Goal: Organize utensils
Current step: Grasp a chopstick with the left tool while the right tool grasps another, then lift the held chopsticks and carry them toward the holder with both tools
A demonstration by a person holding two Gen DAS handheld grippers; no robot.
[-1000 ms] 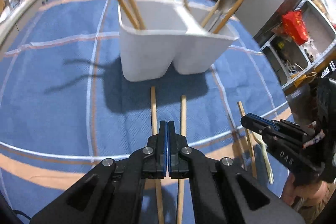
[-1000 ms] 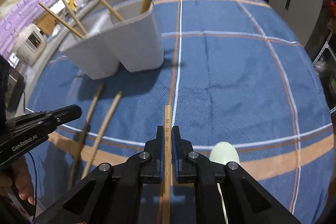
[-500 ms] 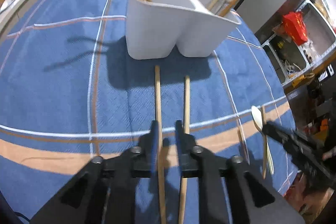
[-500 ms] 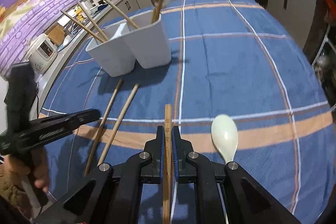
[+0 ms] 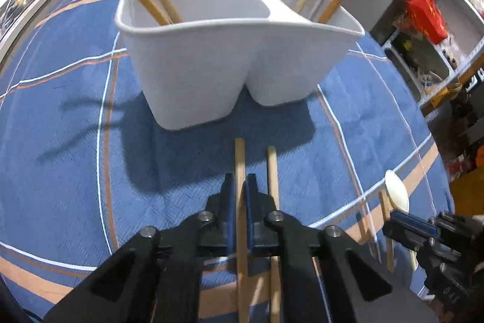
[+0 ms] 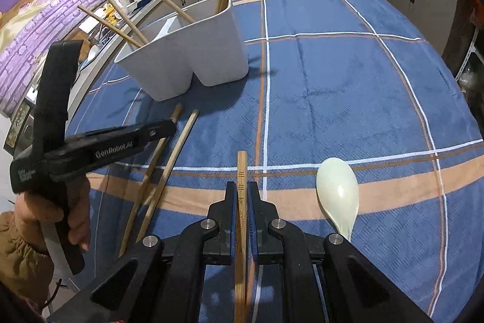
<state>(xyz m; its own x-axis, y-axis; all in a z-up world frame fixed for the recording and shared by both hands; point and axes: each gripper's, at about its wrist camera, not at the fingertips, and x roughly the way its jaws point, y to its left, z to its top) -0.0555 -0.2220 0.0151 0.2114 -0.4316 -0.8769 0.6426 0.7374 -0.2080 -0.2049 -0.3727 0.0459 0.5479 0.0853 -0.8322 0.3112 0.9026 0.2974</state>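
Left gripper (image 5: 239, 186) jaws are closing around a chopstick (image 5: 240, 159). Only the right view shows the right gripper (image 6: 242, 194) clamped on an inscribed chopstick (image 6: 241, 171), lower centre.

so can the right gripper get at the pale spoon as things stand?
Probably not right away: the right gripper is shut on a chopstick. The pale spoon lies just beside its fingers on the cloth with nothing over it, so the way looks free once the chopstick is dropped off.

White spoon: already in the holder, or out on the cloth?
Out. The white spoon lies flat on the blue cloth, right of the right gripper, well apart from the holder.
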